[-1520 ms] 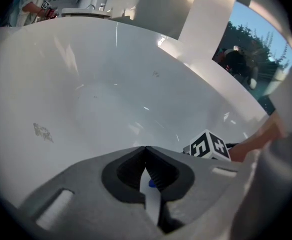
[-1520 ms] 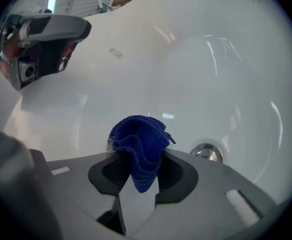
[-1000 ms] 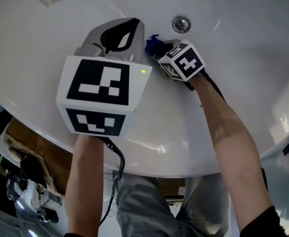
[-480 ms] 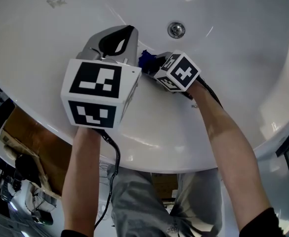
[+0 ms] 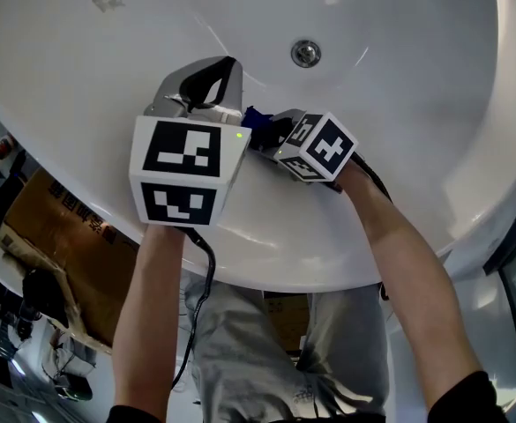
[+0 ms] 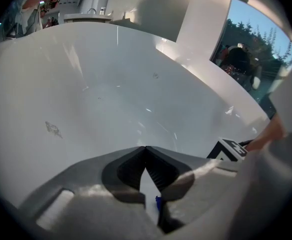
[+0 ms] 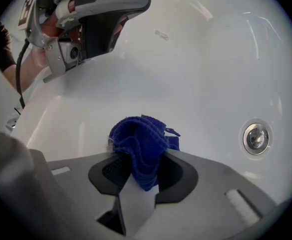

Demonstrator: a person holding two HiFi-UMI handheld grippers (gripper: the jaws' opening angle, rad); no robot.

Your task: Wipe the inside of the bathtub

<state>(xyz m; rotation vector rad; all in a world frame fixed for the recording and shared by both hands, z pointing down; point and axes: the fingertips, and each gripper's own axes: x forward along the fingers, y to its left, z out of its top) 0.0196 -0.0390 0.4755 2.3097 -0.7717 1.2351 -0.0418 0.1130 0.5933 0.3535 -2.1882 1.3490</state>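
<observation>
Blue cloth point(image 7: 141, 151) was clamped in the right gripper point(image 7: 138, 166), bunched up and bulging out ahead of the jaw tips, against the white inner wall of the bathtub point(image 7: 210, 69). In the head view the same cloth point(image 5: 256, 117) showed only as a small blue scrap in front of the right gripper point(image 5: 266, 130), mostly covered by the marker cube.

Left gripper point(image 6: 146, 151) was clenched, tips meeting, nothing between them (a blue speck low in the gap was the cloth seen beyond, not gripped). It hung over the tub wall, just beside the right gripper and to its left point(image 5: 215, 73).

Round metal drain point(image 5: 306, 53) sat on the tub surface beyond both grippers, near the cloth but apart from it. The right gripper view put the drain point(image 7: 256, 138) to the right of the cloth. A small grey mark point(image 5: 106, 1) lay on the wall well to the left, also seen in the left gripper view point(image 6: 52, 129).

Left gripper's big cube blocked much of the tub rim in the head view. A black cable point(image 5: 206, 280) ran down from it along the left forearm point(image 5: 152, 315). Right forearm point(image 5: 407, 271) reached over the rim. A cardboard box point(image 5: 63, 236) lay outside the tub at the left.

Only the left gripper view showed a window with trees point(image 6: 265, 49). Only the right gripper view showed the left gripper point(image 7: 96, 19) from the front, jaws pointing down at the wall.
</observation>
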